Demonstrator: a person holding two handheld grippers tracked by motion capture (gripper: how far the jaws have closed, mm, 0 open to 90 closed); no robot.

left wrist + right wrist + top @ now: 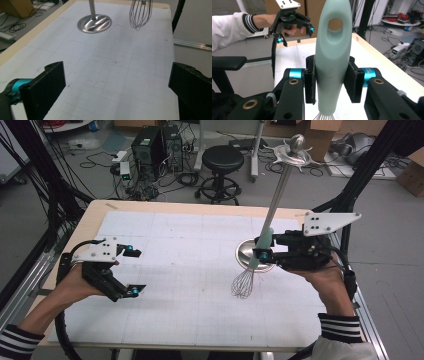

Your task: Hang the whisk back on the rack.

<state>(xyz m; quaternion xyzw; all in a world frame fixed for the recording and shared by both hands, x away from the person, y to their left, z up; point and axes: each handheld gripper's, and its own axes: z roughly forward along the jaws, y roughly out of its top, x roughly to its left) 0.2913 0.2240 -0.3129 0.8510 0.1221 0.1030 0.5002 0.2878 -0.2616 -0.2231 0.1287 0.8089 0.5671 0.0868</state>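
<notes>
The right tool [264,249] clamps the pale green handle of a wire balloon whisk [243,282], holding it above the white gridded tabletop [190,270], wires down, long axis near vertical. The shiny round-based metal stand [255,251] with its tall pole is just behind it. The left tool [134,271] hovers wide and empty, well apart. The right gripper view shows the handle's hanging hole.

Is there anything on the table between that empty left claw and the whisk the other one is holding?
Nothing visible. The left gripper is open over bare grid mat. The whisk hangs clamped in the right gripper, its wires off the mat. The metal stand sits behind the whisk, not in between.
</notes>
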